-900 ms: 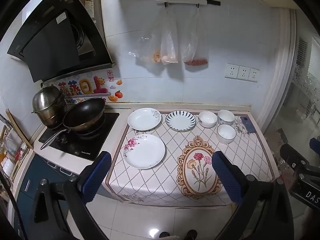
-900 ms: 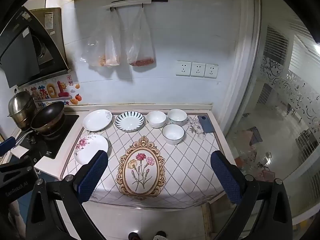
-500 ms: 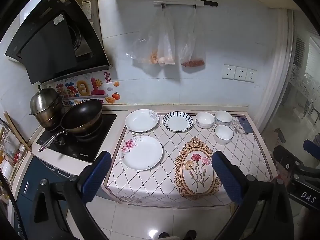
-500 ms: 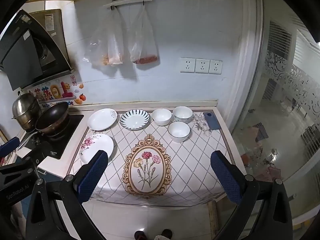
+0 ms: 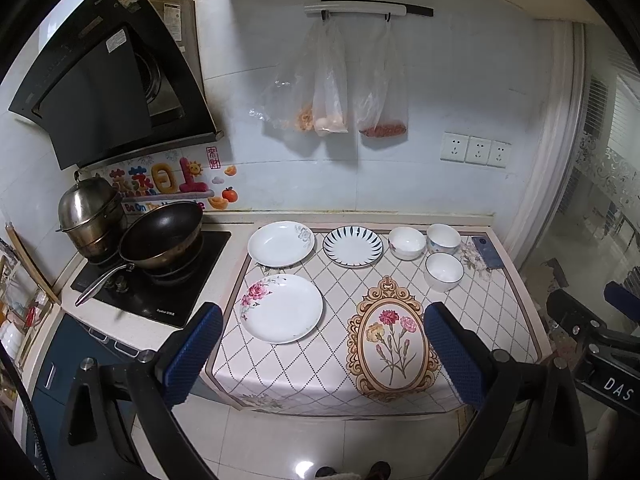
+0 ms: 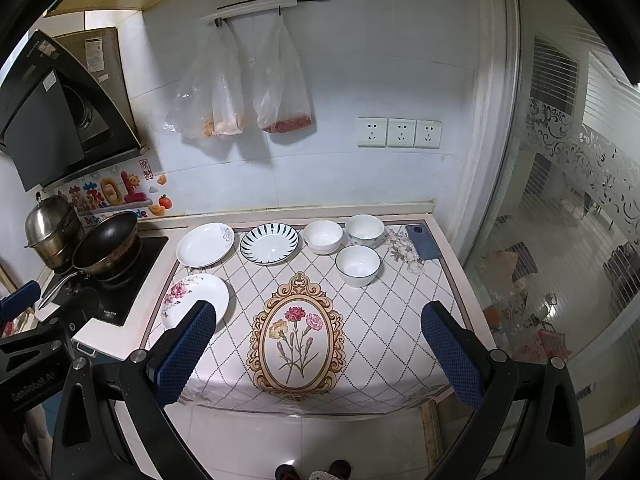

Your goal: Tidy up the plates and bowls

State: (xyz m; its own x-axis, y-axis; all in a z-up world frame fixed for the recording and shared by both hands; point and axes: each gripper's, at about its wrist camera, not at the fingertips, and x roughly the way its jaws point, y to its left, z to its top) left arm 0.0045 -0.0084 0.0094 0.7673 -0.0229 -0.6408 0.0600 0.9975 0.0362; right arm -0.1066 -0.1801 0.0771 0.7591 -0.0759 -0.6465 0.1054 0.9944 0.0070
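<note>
Both views drifted; only right wrist shows 3 bowls centrally.

3 plates & 3 white bowls upright, apart, unstacked on cloth-covered counter.

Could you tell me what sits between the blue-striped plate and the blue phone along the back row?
Two white bowls, side by side, in both views.
</note>
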